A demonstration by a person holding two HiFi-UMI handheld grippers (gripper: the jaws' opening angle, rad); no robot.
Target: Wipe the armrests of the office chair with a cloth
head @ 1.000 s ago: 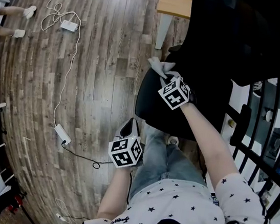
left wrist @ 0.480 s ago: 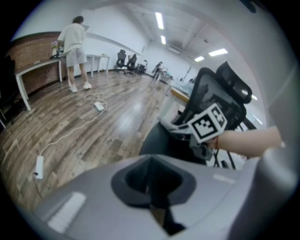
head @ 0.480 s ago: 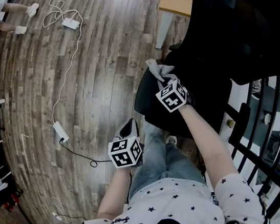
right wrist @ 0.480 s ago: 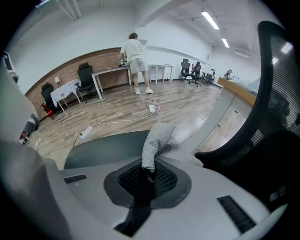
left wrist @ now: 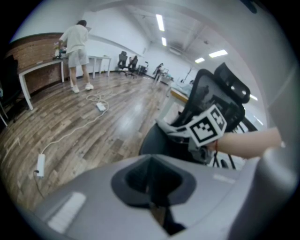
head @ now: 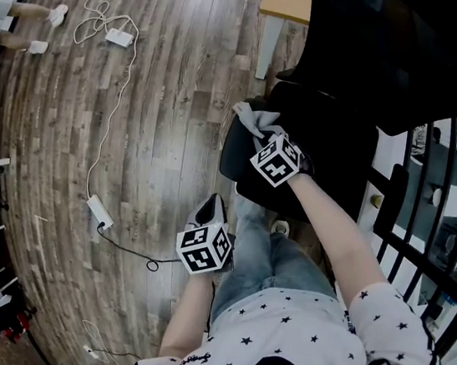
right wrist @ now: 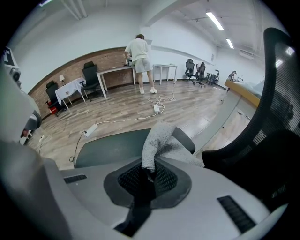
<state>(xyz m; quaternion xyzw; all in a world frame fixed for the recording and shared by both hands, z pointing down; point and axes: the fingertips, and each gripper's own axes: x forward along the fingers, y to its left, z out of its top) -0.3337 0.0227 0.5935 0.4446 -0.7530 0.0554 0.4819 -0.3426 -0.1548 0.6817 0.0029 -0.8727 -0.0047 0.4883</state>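
A black office chair (head: 399, 50) stands at the upper right of the head view, its mesh back (right wrist: 276, 98) filling the right of the right gripper view. My right gripper (right wrist: 149, 174) is shut on a grey cloth (right wrist: 158, 138), whose free end lies on the chair's dark grey pad (right wrist: 112, 146). From the head, the cloth (head: 253, 118) sits at the left edge of that pad (head: 234, 157), just beyond the right gripper (head: 262, 137). My left gripper (head: 210, 209) hangs lower by my leg, away from the chair; its jaws (left wrist: 152, 190) are shut on nothing.
White cables and power strips (head: 99, 214) trail over the wooden floor at the left. A wooden desk (head: 283, 4) stands behind the chair and a black railing (head: 428, 205) at the right. A person (right wrist: 139, 52) stands at far tables.
My right gripper has slid a little left and toward me along the pad, dragging the cloth with it. The left gripper has stayed put.
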